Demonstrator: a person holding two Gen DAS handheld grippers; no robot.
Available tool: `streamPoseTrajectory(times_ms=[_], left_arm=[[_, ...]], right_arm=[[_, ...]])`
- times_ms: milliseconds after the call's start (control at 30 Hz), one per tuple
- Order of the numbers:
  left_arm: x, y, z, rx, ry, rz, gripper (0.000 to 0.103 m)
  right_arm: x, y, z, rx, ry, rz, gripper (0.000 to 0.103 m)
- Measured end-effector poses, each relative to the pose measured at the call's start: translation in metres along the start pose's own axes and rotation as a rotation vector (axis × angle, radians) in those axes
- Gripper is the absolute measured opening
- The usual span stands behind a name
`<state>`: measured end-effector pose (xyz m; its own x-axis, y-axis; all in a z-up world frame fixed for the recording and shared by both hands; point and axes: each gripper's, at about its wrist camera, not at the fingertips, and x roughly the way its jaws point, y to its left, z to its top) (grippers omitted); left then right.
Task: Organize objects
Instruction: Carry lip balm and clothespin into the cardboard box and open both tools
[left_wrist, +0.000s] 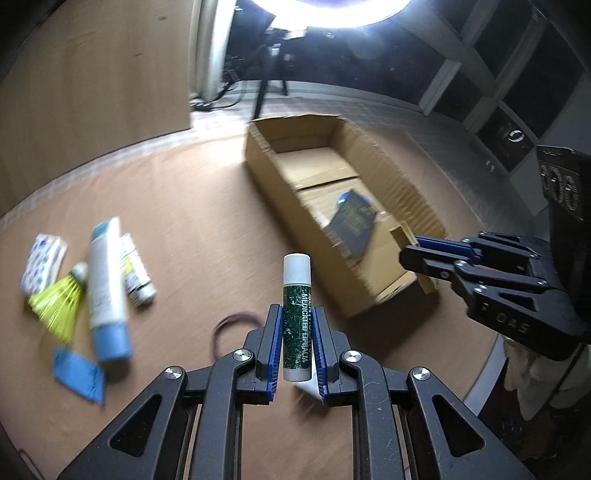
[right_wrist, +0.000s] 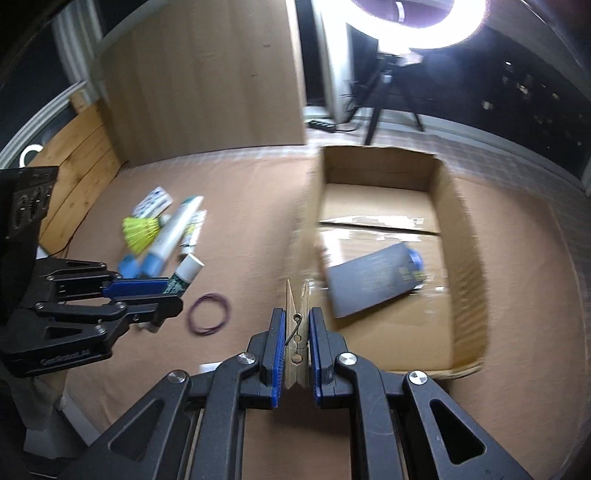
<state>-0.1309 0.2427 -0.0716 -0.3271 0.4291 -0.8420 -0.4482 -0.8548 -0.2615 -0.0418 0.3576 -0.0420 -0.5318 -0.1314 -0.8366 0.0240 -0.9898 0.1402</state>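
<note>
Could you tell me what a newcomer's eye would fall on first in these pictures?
Probably the lip balm stick pinched upright in the left tool, and the wooden clothespin clamped in the right tool. Next comes the open cardboard box ahead on the table, a dark packet lying inside, beneath a glaring ring light.

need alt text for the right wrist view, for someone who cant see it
The right tool grips a wooden clothespin above a brown table, just short of an open cardboard box holding a dark flat packet. At left, the left tool holds a lip balm stick.
</note>
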Motion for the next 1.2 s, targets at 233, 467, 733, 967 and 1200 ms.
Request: streamPoseTrajectory(times_ms=[233, 467, 733, 967, 1200], left_arm=[[0.03, -0.044, 0.034, 0.051, 0.013, -0.045, 0.017], [0.052, -0.068, 0.047, 0.081, 0.039, -0.055, 0.017], [0.06, -0.078, 0.051, 0.11, 0.052, -0.056, 0.017], [0.051, -0.073, 0.051, 0.1, 0.033, -0.031, 0.032], [0.041, -0.06, 0.043, 0.077, 0.031, -0.02, 0.032]], right_arm=[[0.005, -0.057, 0.003, 0.076, 0.001, -0.045, 0.011], [0.008, -0.084, 0.003, 0.103, 0.003, -0.056, 0.011], [0.007, -0.093, 0.002, 0.116, -0.001, -0.05, 0.012], [0.001, -0.097, 0.001, 0.151, -0.037, -0.04, 0.046], [-0.002, -0.102, -0.003, 0.206, -0.053, -0.018, 0.049]])
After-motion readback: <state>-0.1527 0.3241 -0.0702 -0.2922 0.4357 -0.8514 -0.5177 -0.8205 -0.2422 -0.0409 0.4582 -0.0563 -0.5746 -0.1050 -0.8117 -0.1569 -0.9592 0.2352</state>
